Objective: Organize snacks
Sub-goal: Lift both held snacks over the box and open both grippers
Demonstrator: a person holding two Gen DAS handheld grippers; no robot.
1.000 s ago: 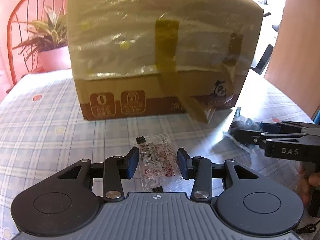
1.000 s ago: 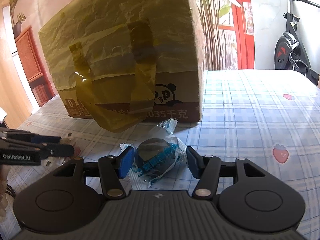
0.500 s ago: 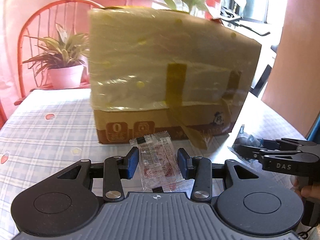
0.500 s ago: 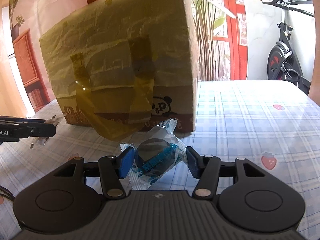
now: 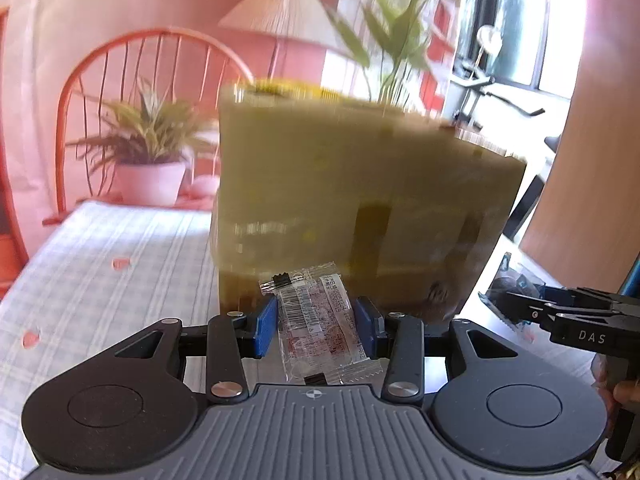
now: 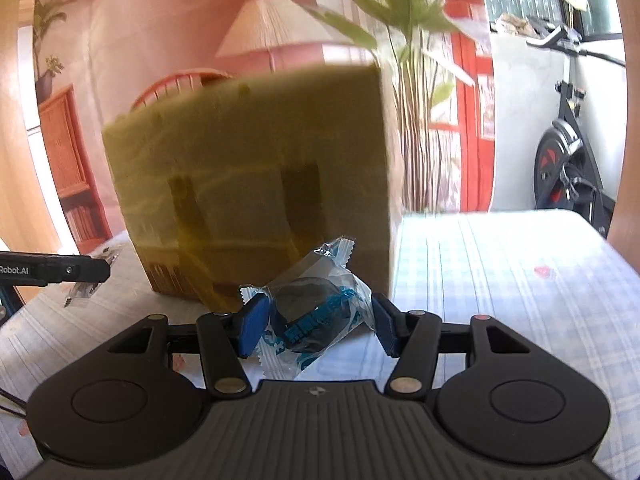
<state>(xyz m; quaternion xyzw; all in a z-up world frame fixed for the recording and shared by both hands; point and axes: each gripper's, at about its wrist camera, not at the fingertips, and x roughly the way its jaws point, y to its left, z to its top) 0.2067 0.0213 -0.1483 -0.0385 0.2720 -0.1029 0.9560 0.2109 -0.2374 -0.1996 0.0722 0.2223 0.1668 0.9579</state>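
Observation:
My left gripper (image 5: 316,326) is shut on a flat clear sachet with red print and a barcode (image 5: 316,320), held above the table in front of the tall cardboard box (image 5: 360,200). My right gripper (image 6: 318,322) is shut on a dark round snack in a clear blue-printed wrapper (image 6: 316,308), also lifted before the box (image 6: 256,184). The right gripper with its snack shows at the right of the left wrist view (image 5: 520,300). The left gripper with its sachet shows at the left of the right wrist view (image 6: 86,272).
The box, wrapped in yellowish tape, stands on a blue checked tablecloth (image 6: 500,280). A potted plant (image 5: 148,152) and a red chair (image 5: 132,52) stand behind the table's left. A lamp, tall plant and exercise bike (image 6: 568,168) stand beyond.
Both grippers have risen from the table with their snacks. The box now sits lower in both views, and its top edge and the room behind show.

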